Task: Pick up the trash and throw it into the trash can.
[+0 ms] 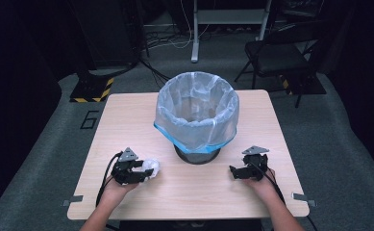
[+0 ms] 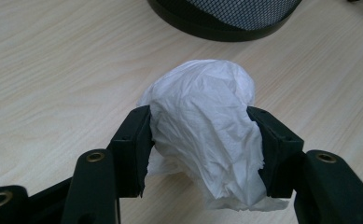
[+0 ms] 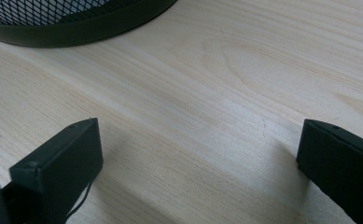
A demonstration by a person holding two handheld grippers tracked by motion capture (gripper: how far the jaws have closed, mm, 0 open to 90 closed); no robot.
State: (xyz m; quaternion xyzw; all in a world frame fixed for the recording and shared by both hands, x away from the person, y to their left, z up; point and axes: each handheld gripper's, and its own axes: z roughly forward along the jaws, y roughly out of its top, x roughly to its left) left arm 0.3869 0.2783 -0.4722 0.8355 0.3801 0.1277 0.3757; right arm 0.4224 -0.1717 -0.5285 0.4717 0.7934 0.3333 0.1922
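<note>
A crumpled white tissue wad (image 2: 205, 126) lies on the wooden table (image 1: 127, 120), and my left gripper (image 2: 200, 140) holds it, both jaws pressed against its sides. In the high view this gripper (image 1: 143, 171) is at the table's front left, with the tissue wad (image 1: 152, 167) poking out to its right. A black mesh bin with a pale blue plastic liner (image 1: 197, 111) stands in the table's middle, beyond both grippers. My right gripper (image 1: 236, 172) rests at the front right, its jaws wide apart over bare wood (image 3: 202, 154), nothing between them.
The bin's black base rim (image 2: 216, 28) is close ahead of the left gripper, and the bin's rim (image 3: 76, 28) sits up and to the left of the right one. A black chair (image 1: 276, 57) and floor cables (image 1: 170, 41) lie beyond the table.
</note>
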